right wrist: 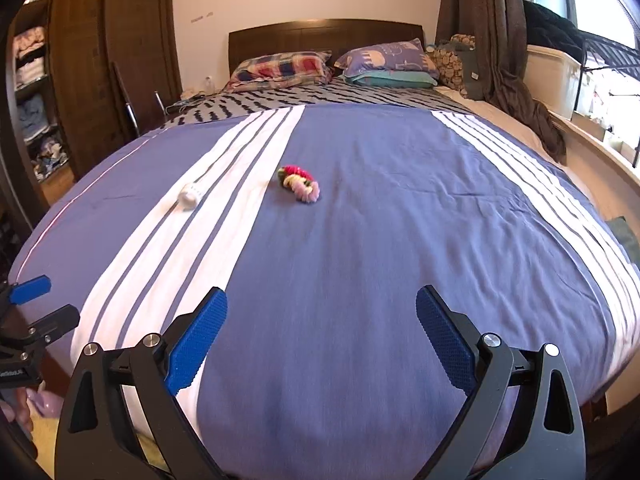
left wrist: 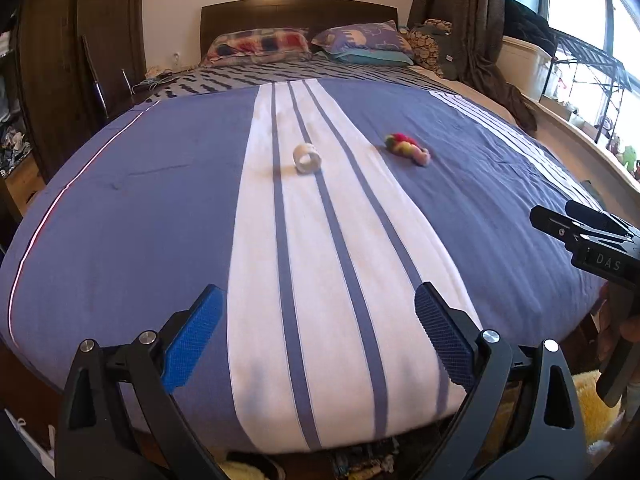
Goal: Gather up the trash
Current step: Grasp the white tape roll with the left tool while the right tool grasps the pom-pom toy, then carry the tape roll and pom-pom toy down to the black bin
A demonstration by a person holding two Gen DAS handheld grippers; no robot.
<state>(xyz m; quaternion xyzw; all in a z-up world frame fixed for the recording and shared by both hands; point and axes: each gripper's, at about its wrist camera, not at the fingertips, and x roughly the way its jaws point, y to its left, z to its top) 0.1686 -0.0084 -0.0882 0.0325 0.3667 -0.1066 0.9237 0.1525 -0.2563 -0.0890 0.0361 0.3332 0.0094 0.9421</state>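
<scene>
Trash (left wrist: 307, 159) untouched; each hand-held gripper (left wrist: 318, 340) wide, empty.

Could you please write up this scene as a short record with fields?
Setting: bedroom, seen from the foot of the bed
Surface: blue bedspread with white stripes
Item one: white ring-shaped roll, lying on a white stripe
Item two: fuzzy multicoloured bundle, red, yellow and pink, on the blue part
Spacing: the two items lie apart, roll to the left of the bundle
Left gripper: open, empty, near the foot of the bed
Right gripper: open, empty, near the foot of the bed
Pillows: at the headboard
Progress: neither item picked up yet
</scene>
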